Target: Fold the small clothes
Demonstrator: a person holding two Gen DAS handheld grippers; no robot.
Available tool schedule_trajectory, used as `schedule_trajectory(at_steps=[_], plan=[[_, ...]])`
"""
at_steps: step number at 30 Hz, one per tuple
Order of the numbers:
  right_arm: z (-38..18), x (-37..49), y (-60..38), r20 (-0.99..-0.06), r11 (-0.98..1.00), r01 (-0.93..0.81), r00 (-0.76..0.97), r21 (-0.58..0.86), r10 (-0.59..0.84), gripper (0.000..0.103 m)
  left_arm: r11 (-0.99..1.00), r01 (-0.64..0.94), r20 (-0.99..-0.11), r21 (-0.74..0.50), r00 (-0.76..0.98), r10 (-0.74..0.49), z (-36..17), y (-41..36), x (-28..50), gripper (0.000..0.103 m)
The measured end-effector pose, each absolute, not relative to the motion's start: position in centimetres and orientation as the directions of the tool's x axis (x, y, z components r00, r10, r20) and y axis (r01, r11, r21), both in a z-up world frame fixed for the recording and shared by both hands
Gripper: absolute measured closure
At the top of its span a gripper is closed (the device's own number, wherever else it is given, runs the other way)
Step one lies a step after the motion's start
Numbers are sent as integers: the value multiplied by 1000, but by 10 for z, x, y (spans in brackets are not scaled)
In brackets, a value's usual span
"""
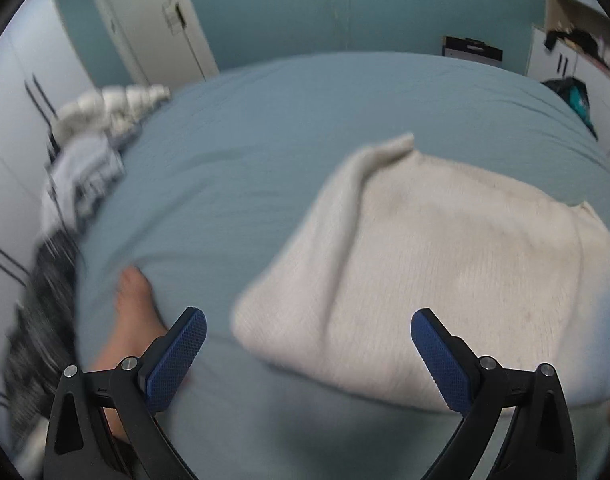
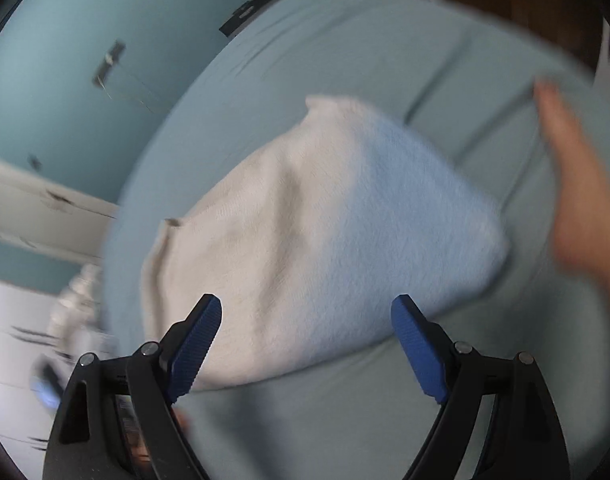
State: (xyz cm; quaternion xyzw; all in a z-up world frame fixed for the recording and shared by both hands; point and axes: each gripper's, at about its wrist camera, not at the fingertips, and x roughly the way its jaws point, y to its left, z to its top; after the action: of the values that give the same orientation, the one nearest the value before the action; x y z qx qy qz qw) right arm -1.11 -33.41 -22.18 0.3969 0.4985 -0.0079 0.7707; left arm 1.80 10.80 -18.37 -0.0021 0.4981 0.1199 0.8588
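The main risk from here is that the fold comes undone or goes crooked. The cream knitted garment [image 1: 445, 264] lies loose on the blue bed [image 1: 265, 128], held by nothing, so a careless next grasp could catch only the top layer and drag it off the one beneath. The raised ridge along its left side could also spring open, since that flap is not pressed flat. Both views are smeared, so any edge is hard to place exactly (a poor moment to aim a pinch).

The left gripper [image 1: 309, 356] has its fingers wide apart with nothing between them, and so does the right gripper [image 2: 307, 344]; both hang above the garment's near edge.

The garment looks soft, thick and fuzzy, folded into a rough rectangle, with one corner sticking up at the far side. It sits on the near right part of the bed. A bare foot [image 1: 133, 312] shows at the bed's near left edge.
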Motion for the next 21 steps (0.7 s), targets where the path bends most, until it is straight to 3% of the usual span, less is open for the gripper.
schedule_trajectory(at_steps=[3, 6, 8, 11, 15, 18, 19, 21], plan=[[-264, -26, -361, -661, 491, 444, 546, 750, 515, 18, 962, -273, -899, -19, 425, 103, -215, 134, 4, 0], [-301, -43, -384, -663, 389, 538, 584, 748, 469, 18, 932, -363, -924, -7, 358, 133, -243, 157, -1, 1], [-324, -47, -390, -672, 343, 580, 593, 739, 444, 18, 917, -395, -937, -60, 340, 85, -260, 170, 0, 1], [-351, -42, -386, -651, 278, 599, 605, 751, 458, 18, 860, -457, -936, -226, 346, -63, -280, 185, 1, 1], [-376, -18, -376, -624, 257, 582, 613, 771, 484, 18, 725, -490, -858, -485, 428, -284, -295, 195, 5, 1], [-383, -1, -376, -622, 270, 569, 624, 777, 473, 19, 638, -491, -803, -593, 410, -432, -316, 195, 21, 1], [-385, 4, -378, -629, 274, 574, 624, 772, 464, 22, 615, -498, -791, -612, 414, -451, -322, 196, 22, 3], [-382, 7, -383, -653, 296, 584, 635, 756, 413, 45, 573, -521, -774, -633, 439, -456, -325, 204, 27, 5]])
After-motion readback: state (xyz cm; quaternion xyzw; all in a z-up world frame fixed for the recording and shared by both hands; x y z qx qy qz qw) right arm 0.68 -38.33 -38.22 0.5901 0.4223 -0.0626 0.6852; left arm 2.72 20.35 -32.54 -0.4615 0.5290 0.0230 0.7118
